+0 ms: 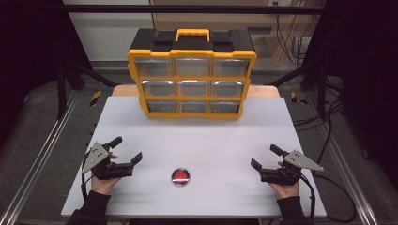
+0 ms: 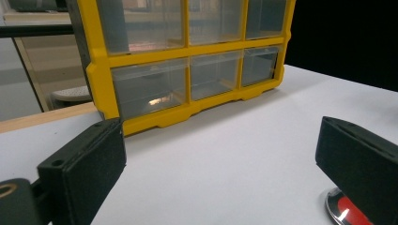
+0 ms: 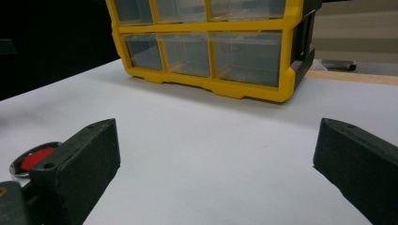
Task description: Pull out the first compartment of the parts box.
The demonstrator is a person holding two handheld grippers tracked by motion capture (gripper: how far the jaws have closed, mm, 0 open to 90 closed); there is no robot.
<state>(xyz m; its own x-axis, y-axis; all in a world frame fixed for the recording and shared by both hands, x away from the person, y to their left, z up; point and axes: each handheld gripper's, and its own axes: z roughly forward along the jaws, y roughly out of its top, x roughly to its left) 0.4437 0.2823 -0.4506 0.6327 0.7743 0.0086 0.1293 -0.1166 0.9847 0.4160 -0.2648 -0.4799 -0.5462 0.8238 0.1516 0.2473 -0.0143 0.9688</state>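
Left gripper (image 1: 126, 149): I hold it near the desk's (image 1: 225, 140) left front corner, resting low, jaws spread wide with nothing between them. In the left gripper view it looks toward the organizer's lower drawers.

Red disc (image 1: 180, 176): lies flat near the front edge, about midway between my two grippers, well apart from both. It has a shiny metal rim and a red centre; in the left gripper view it peeks out beside the right-hand jaw (image 2: 345, 213). I judge it light, stiff and low, with a slick rim. I would pinch it across the rim from above, since there is little height to catch.

Drawer organizer (image 1: 192, 75): stands upright at the back edge, centred, yellow frame with nine clear drawers and a black top with a yellow handle. All drawers look closed. I judge it rigid and fairly heavy, so a drawer should slide out without the case shifting; the clear fronts look smooth, so I would grip the lip.

Right gripper (image 1: 265, 157): near the right front corner, also low, jaws wide apart and empty, pointing toward the organizer's right end.
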